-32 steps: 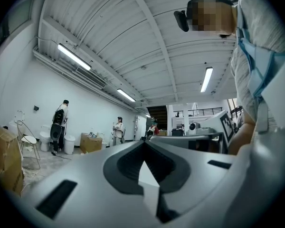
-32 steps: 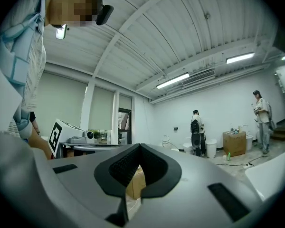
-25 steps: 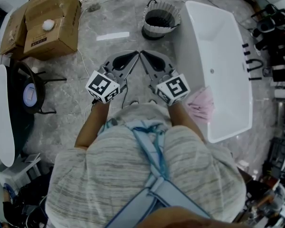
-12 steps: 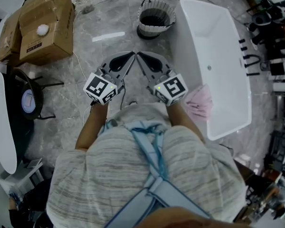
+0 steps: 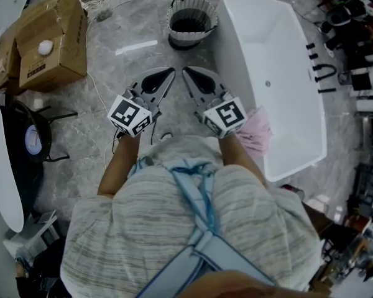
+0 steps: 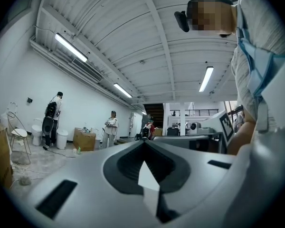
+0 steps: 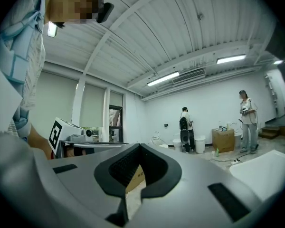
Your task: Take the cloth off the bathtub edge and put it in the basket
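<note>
The pink cloth (image 5: 257,133) lay draped over the near rim of the white bathtub (image 5: 280,54), close beside the person's right forearm, and neither gripper was touching it. The basket (image 5: 202,35) — pleated pale wall, dark inside — stood on the grey marbled floor (image 5: 112,120) just beside the tub's far corner, well apart from the cloth.

The left gripper (image 5: 170,73) and the right gripper (image 5: 187,73) were held level in front of the person's chest, side by side over bare floor to the left of the tub. Their tips angled in toward each other and came near to meeting. Each gripper's own view showed its two jaws pressed fully together, with nothing caught between them — both hands were empty. The marker cubes sat at the rear of the grippers, nearest the wrists.

A cardboard box (image 5: 50,39) sat on the floor at the far left, well away from the tub. In the gripper views, other people (image 6: 111,129) stood far off along a white wall.
</note>
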